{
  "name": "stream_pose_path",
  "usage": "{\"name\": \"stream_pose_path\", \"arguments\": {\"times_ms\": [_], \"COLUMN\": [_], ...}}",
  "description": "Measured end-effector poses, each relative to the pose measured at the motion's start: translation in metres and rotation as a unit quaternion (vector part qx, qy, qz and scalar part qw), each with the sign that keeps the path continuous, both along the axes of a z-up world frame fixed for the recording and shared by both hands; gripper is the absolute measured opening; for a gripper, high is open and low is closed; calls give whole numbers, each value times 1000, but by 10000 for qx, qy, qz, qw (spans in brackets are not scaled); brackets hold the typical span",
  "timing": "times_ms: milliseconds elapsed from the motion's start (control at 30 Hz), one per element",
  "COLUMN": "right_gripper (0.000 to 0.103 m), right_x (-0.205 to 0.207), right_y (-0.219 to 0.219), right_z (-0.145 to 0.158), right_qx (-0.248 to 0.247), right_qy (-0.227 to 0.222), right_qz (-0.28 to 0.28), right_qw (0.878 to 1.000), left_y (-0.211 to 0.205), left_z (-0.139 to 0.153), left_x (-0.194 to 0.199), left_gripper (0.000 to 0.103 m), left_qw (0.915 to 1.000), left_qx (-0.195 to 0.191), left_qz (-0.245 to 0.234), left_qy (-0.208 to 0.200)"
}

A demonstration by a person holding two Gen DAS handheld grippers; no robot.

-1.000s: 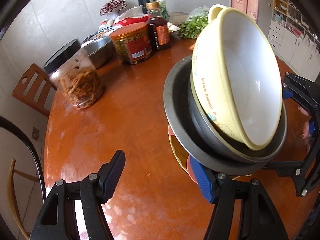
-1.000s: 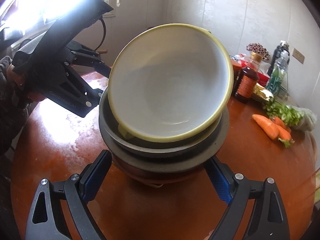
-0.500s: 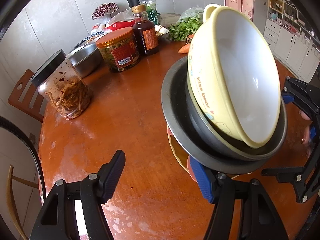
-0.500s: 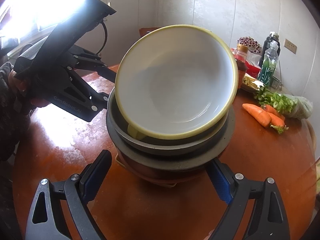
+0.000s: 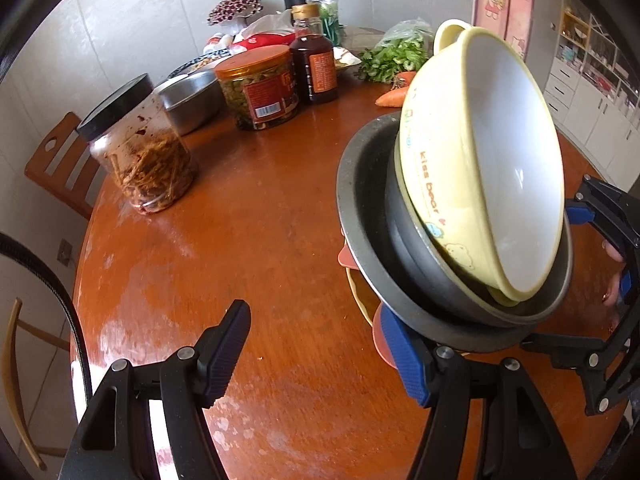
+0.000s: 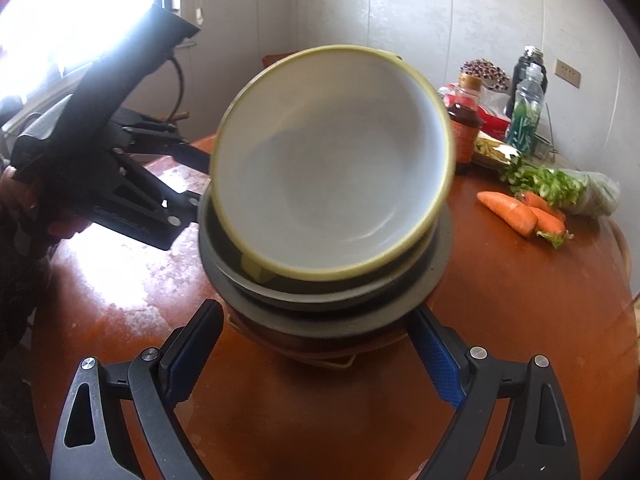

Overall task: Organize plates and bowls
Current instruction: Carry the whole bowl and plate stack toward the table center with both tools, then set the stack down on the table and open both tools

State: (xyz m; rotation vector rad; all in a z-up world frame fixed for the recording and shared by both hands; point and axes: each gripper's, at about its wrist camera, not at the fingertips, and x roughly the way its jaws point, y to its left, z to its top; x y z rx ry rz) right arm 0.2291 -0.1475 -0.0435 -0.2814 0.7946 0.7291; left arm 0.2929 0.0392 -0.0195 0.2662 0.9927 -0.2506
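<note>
Over the round table (image 5: pixel 260 240) little has changed: in the last second the carrots (image 6: pixel 516 208) and jars drift across both views while the stack (image 6: pixel 332 332) keeps its place between my fingers, so I judge it turns with my wrists, toward the table's near edge; whether it clears the top I cannot tell. The grey plate (image 5: pixel 360 208) cradles the tilted yellow bowl (image 5: pixel 500 168), which could slide. My right gripper (image 6: pixel 312 316) clamps wide around the stack's base. My left gripper (image 5: pixel 312 316) stands half open, empty, one pad against the stack. The bowl reads "kiss bear"; the label on the orange-lidded jar (image 5: pixel 260 88) is unreadable.
</note>
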Motion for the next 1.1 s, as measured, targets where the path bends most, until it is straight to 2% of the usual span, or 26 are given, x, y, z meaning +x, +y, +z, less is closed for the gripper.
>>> {"name": "stream_pose_path", "arguments": {"times_ms": [367,733,1100], "right_gripper": [93,93,93], "right_x": [1,-1,-5], "right_y": [4,0,-8], "right_z": [1,-2,-1], "right_qx": [-70,20,254], "right_qy": [-2,49,65], "right_qz": [-186,-456,-596], "right_qw": [9998,9989,9979], "left_y": [-2,14,9], "left_z": [0,5,13], "left_x": [-13,-27,-42], "left_gripper": [68,68,69], "left_qw": [9994,9939,9880], "left_qx": [-10,-382,-563], "left_qz": [327,1018,1416], "left_qy": [-88,-159,-269]}}
